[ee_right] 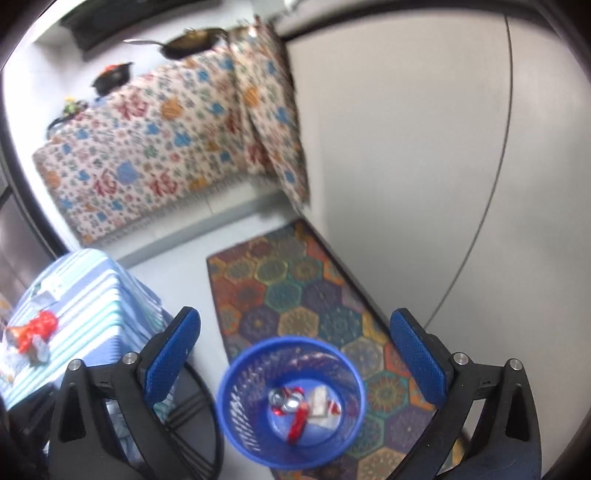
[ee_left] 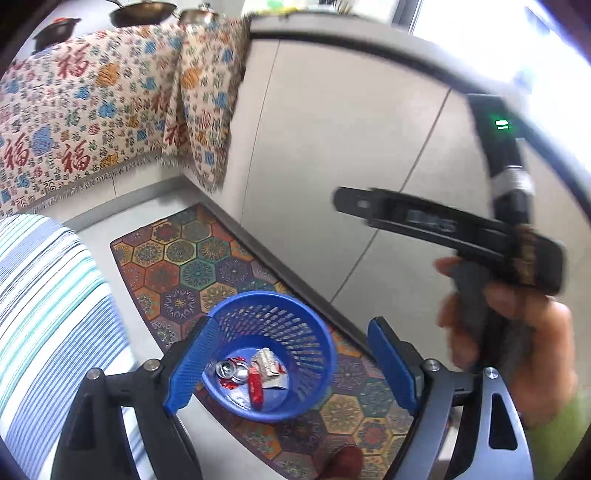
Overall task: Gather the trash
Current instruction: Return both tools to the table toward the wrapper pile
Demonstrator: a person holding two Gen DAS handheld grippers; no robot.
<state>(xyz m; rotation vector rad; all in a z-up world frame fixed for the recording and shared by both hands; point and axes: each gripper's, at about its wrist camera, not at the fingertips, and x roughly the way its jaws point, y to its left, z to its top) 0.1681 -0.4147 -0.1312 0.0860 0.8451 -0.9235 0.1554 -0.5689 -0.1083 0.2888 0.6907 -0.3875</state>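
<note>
A blue mesh waste basket [ee_left: 295, 325] stands on the floor mat. Inside it lie a crushed can [ee_left: 232, 369], a red wrapper [ee_left: 255, 387] and crumpled paper [ee_left: 267, 363]. My left gripper [ee_left: 291, 326] hangs open above the basket with nothing between its blue pads. The right wrist view shows the same basket [ee_right: 236, 398] below my right gripper [ee_right: 295, 315], which is wide open and holds nothing. More trash, a red crumpled wrapper [ee_right: 37, 328] among it, lies on the striped tablecloth [ee_right: 92, 288] at the left.
The hexagon-patterned mat [ee_left: 192, 258] runs along grey cabinet doors [ee_left: 332, 129]. A floral cloth [ee_left: 92, 110] hangs over the counter behind, with a wok [ee_left: 144, 13] on top. A hand [ee_left: 517, 332] holds the other tool at the right. A shoe tip [ee_left: 343, 458] shows below.
</note>
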